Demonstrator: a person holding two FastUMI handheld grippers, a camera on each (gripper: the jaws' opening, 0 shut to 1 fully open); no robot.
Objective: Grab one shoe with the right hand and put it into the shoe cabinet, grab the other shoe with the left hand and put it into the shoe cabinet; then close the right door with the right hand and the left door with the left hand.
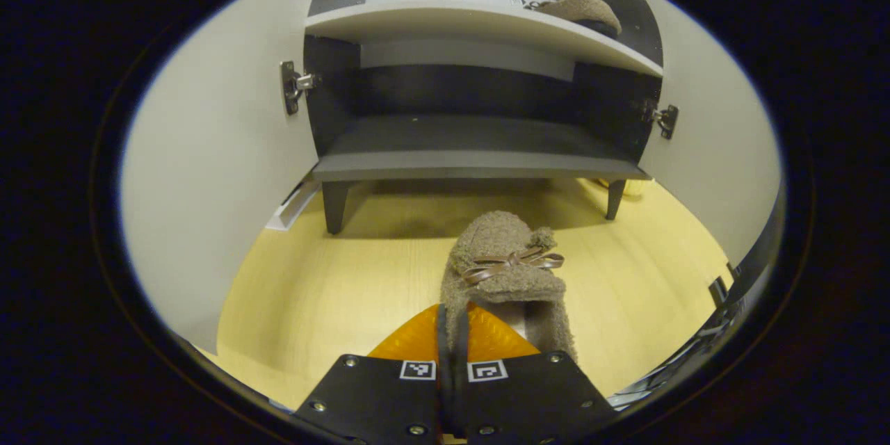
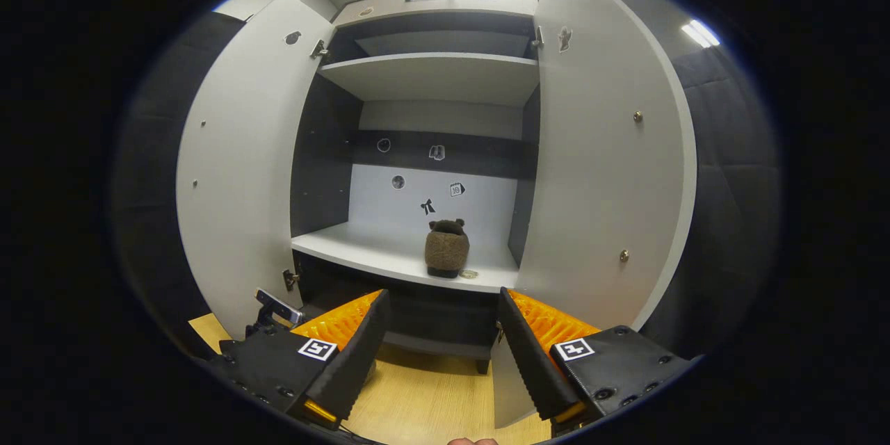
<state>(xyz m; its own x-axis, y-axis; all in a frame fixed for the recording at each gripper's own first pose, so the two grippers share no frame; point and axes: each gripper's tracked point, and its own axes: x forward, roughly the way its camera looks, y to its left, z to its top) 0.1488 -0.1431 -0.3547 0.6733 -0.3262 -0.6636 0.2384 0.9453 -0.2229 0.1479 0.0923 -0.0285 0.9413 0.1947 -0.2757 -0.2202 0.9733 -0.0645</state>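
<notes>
The fuzzy shoe with the bow [image 1: 506, 271] hangs in my left gripper [image 1: 452, 334], fingers clenched on what looks like its heel rim, above the wooden floor [image 1: 334, 292] just before the shoe cabinet [image 1: 480, 153]. The other shoe [image 2: 446, 248] already sits on the pale middle shelf [image 2: 375, 250]. My right gripper [image 2: 445, 341] hovers in front, fingers spread wide, empty. The left door [image 2: 243, 167] and right door [image 2: 605, 174] stand open.

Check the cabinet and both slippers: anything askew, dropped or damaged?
Nothing stands out. One slipper sits upright on the cabinet's middle shelf; the other slipper is clamped at its heel rim in the left gripper, above the floor. Both doors hang open, undamaged.
</notes>
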